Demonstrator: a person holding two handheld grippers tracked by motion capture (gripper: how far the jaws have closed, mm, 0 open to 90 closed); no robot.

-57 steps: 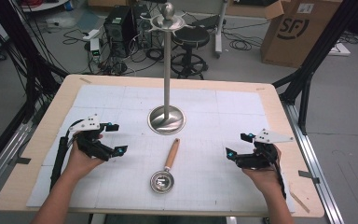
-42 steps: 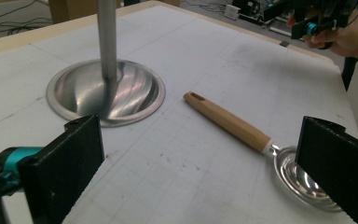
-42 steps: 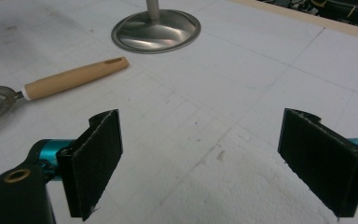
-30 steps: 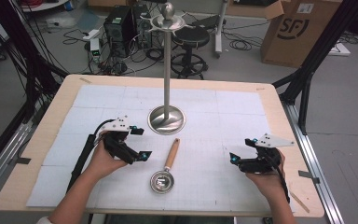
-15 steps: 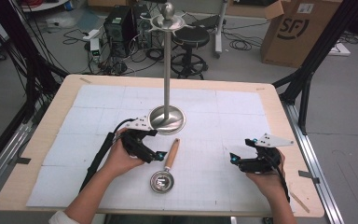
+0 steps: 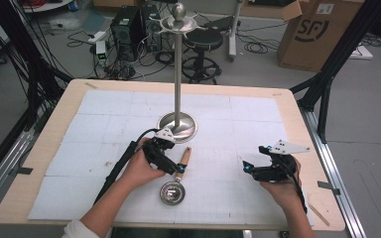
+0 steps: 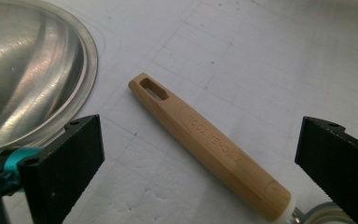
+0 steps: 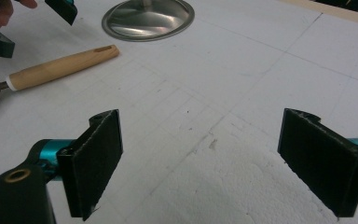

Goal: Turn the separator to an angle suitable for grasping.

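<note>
High view: one strainer (image 6: 176,184), one stand (image 6: 177,74); left tongs (image 6: 171,159), right tongs (image 6: 250,168) both wide

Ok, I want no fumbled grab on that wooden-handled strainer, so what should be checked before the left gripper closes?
1. Left gripper open wide: ok.
2. Wooden handle between its jaws: ok, it lies slantwise in the gap.
3. Jaws low enough to pinch the handle: cannot tell.
4. Stand base clear of the near jaw: not ok, it sits close beside that jaw.
5. Right gripper out of the way: ok, open over bare mat, apart from the strainer.
6. Hanging slot unblocked: ok.
</note>
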